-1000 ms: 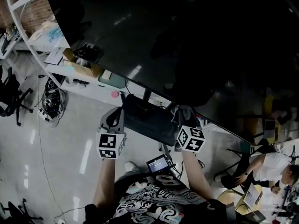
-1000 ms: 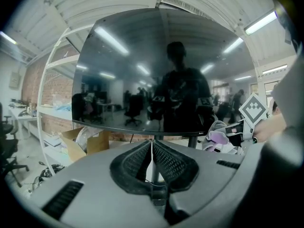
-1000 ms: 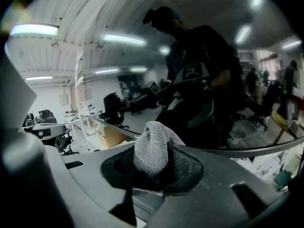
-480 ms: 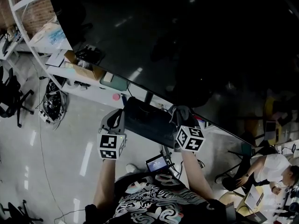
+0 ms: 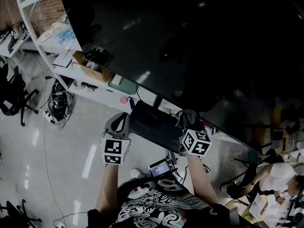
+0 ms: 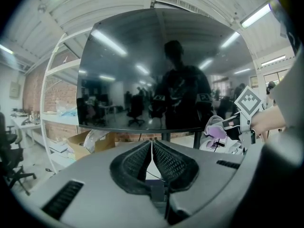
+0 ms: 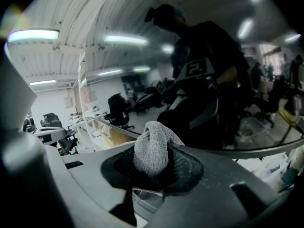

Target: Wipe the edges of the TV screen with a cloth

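Right gripper view: right gripper (image 7: 153, 171) clamped grey cloth (image 7: 151, 144); left gripper (image 6: 152, 151) sat pinched together, empty. Both barely shifted in a second, near 6 o'clock edge of TV screen (image 5: 190, 46); wiping seemed unstarted.

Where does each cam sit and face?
Head view: on the person's head, steeply down at the TV screen; left gripper, right gripper, forearms and shirt show.
Left gripper view: on the left gripper, facing the screen square-on; its closed fingers show in front.
Right gripper view: on the right gripper, facing the screen's lower edge; fingers shut on the cloth.
Shared: both gripper views catch the person's reflection in the screen.
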